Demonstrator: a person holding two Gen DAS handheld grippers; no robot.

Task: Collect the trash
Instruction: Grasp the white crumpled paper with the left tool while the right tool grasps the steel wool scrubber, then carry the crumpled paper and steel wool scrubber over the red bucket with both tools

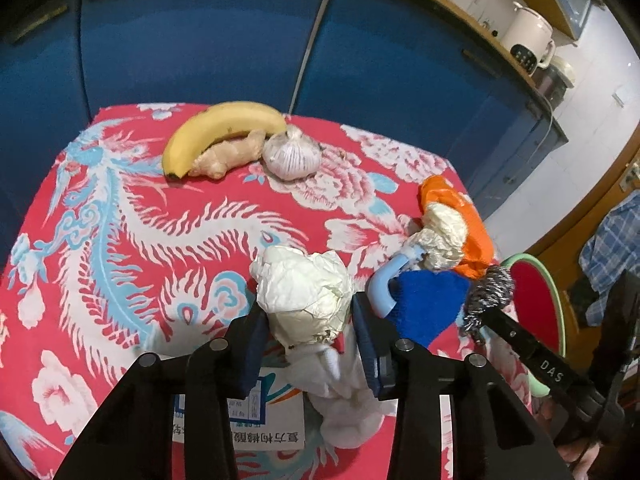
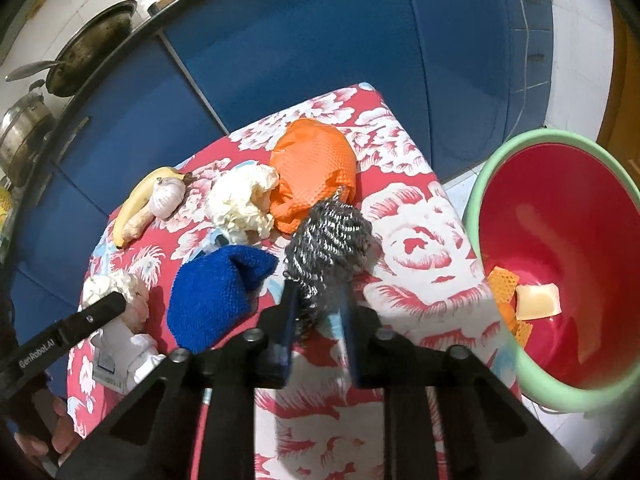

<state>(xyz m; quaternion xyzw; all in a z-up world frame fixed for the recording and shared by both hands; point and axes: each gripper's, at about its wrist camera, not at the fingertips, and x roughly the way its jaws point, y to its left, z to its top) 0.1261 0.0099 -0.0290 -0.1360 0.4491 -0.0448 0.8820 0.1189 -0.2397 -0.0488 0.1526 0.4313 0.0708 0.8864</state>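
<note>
Both wrist views are pretty bright and evenly lit, colours really saturated, especially the red tabletop (image 1: 132, 184). Heavy fisheye warp: the blue cabinet doors (image 1: 200, 40) bow outward and every corner falls off into black vignette. Shadows are soft and short, like the dark patch just beside the blue cloth (image 2: 216, 292) in the right view. The pale wall at the upper right of the left view looks a bit washed out. The red bucket (image 2: 560, 208) carries a soft sheen inside. Lower-edge stuff close to the lens goes smeary.
</note>
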